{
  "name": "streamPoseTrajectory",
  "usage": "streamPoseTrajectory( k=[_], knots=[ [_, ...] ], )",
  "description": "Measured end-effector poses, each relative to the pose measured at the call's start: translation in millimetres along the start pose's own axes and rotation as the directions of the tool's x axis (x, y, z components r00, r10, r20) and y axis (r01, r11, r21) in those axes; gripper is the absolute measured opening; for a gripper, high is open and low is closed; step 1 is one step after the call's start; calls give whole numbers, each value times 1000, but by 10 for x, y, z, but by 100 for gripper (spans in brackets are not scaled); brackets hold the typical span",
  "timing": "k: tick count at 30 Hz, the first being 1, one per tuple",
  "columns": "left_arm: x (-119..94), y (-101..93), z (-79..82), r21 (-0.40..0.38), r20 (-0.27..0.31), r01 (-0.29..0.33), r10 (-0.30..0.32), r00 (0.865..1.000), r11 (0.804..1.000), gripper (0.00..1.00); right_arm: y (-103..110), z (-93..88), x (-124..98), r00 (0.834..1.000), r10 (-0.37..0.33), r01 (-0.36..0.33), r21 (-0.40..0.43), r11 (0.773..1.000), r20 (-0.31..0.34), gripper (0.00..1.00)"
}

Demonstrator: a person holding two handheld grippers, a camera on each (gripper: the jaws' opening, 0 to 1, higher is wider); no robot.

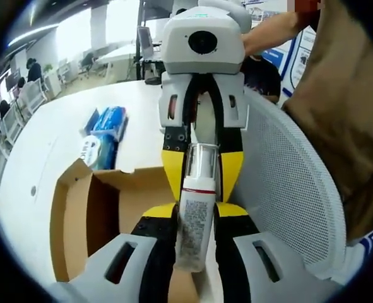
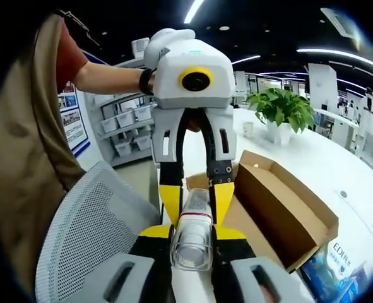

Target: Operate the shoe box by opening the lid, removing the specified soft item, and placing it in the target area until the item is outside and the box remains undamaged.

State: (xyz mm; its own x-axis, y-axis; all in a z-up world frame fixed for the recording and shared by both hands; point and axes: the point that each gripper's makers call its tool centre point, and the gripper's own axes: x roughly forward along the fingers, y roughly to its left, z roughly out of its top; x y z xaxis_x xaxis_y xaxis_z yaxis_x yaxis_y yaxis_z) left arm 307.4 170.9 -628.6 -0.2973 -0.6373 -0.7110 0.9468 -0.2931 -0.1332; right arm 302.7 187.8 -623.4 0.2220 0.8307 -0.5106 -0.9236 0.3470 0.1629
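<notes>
A white printed tube [image 1: 194, 218] with a clear cap [image 2: 191, 246] and a red band is held above the open cardboard shoe box [image 1: 88, 214] [image 2: 281, 208]. My left gripper [image 1: 195, 213] rises from the bottom of the left gripper view, shut on the tube's printed body. My right gripper [image 1: 202, 172] faces it from above, shut on the cap end. In the right gripper view my right gripper [image 2: 192, 232] clamps the capped end, and the left gripper [image 2: 197, 202] grips the tube just beyond it. The box stands on the table with its flaps up; no contents show inside.
Blue packets [image 1: 104, 136] [image 2: 331, 271] lie on the white table [image 1: 47, 139] beside the box. A white mesh chair back [image 1: 287, 189] [image 2: 85, 221] stands close by, next to a person in brown [image 1: 344, 113]. A potted plant [image 2: 281, 107] sits at the table's far end.
</notes>
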Motion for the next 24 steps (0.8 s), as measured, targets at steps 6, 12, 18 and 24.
streamPoseTrajectory(
  k=[6, 12, 18, 24],
  knots=[
    [4, -70, -17, 2, -14, 44, -44, 999, 999, 20, 62, -7, 22, 999, 34, -34, 18, 999, 4, 18],
    [-1, -93, -19, -5, -14, 58, -58, 998, 998, 20, 84, -3, 20, 999, 48, -49, 42, 998, 25, 19],
    [-7, -102, 0, -13, 0, 62, -62, 998, 998, 20, 94, 15, -8, 997, 55, -58, 65, 996, 46, 19],
    [-21, -100, 31, -16, 6, 63, -63, 998, 998, 20, 88, 36, -30, 996, 59, -64, 82, 995, 62, 20]
  ],
)
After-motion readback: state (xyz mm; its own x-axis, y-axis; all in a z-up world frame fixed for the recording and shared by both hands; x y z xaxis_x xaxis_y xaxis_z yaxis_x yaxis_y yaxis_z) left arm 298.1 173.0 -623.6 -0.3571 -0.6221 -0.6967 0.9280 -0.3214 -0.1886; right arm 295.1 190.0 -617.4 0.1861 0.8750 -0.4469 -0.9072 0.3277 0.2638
